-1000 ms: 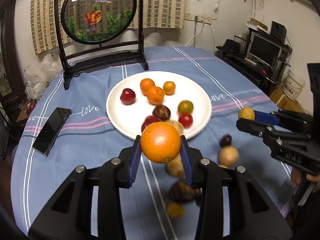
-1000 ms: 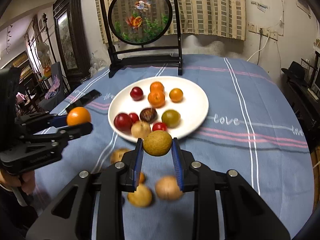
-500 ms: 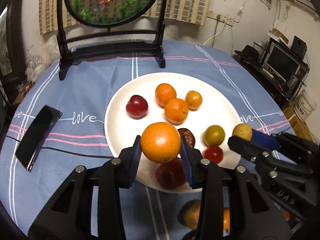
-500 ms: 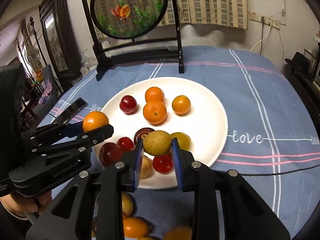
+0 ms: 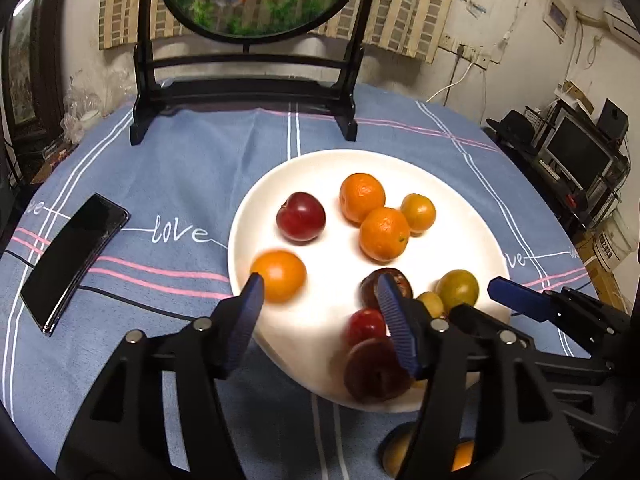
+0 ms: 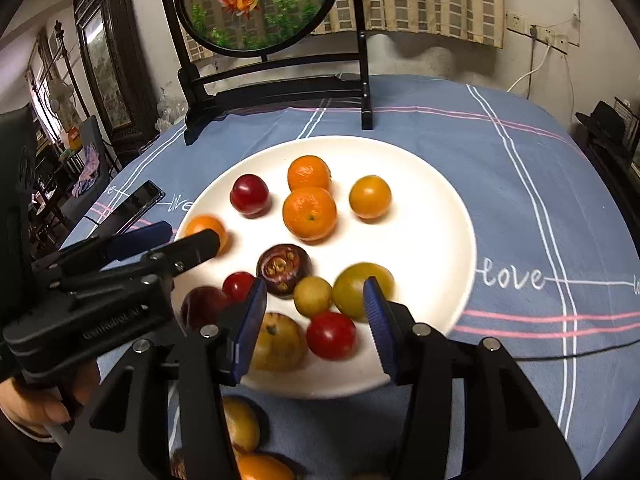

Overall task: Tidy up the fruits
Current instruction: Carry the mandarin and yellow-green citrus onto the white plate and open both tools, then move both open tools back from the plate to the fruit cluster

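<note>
white plate [image 6: 432, 216] holding oranges [image 6: 309, 213], red plums [image 6: 249, 194], brown fruit [image 6: 283, 269]

Fruits [image 6: 256, 468] cut off below

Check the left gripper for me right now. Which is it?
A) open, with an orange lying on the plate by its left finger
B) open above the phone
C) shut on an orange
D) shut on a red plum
A: the left gripper has its jaws spread wide and holds nothing, while the orange sits on the white plate beside its left fingertip.
</note>
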The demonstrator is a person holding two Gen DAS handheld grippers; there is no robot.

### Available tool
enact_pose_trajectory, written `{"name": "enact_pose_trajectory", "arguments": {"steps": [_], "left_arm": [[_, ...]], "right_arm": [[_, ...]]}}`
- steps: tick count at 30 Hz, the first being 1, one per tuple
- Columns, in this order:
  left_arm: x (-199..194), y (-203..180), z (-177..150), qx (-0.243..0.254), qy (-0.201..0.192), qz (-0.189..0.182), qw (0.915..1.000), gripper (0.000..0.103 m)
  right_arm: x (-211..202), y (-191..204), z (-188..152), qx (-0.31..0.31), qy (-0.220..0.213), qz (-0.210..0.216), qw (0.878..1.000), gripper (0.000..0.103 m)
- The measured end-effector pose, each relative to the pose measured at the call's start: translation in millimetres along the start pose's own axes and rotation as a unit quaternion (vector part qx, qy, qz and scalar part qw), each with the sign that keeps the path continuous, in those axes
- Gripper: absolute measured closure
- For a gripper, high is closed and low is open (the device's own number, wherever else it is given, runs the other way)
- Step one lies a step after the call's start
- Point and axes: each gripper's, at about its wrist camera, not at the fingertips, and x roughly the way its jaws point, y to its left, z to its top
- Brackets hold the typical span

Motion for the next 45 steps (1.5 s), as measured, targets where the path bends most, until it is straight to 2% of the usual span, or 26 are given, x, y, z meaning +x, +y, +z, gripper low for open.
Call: {"name": "enact_pose_trajectory", "arguments": {"steps": [5,10,16,26,37,45], "left_arm": [[-13,-16,-9,0.035,-0.006,0.012,0.9993,0.035],[-25,-23,-21,0.052,-0.003,0.014,0.9986,0.026],[-41,-30,-44,0.080,0.007,0.026,0.9965,0.021],[-68,-30,-85,0.086,0.021,0.025,0.9957,0.020],[-82,-26,-116,0.076,0.038,0.022,0.9962,0.018],[-90,-23,-137,0.075,0.048,0.016,0.9959,0.018]], "right_arm": [[-21,-15,-14,0.018,-0.012,-0.002,1.000,0.045],[-34,-26,-29,0.029,-0.013,-0.009,0.999,0.045],[-46,-32,-53,0.032,-0.006,-0.009,0.999,0.044],[-67,-36,-95,0.037,0.001,-0.007,0.999,0.044],[-75,-38,-128,0.051,0.013,-0.005,0.999,0.043],[-72,-45,-139,0.068,0.026,-0.005,0.997,0.043]]}}
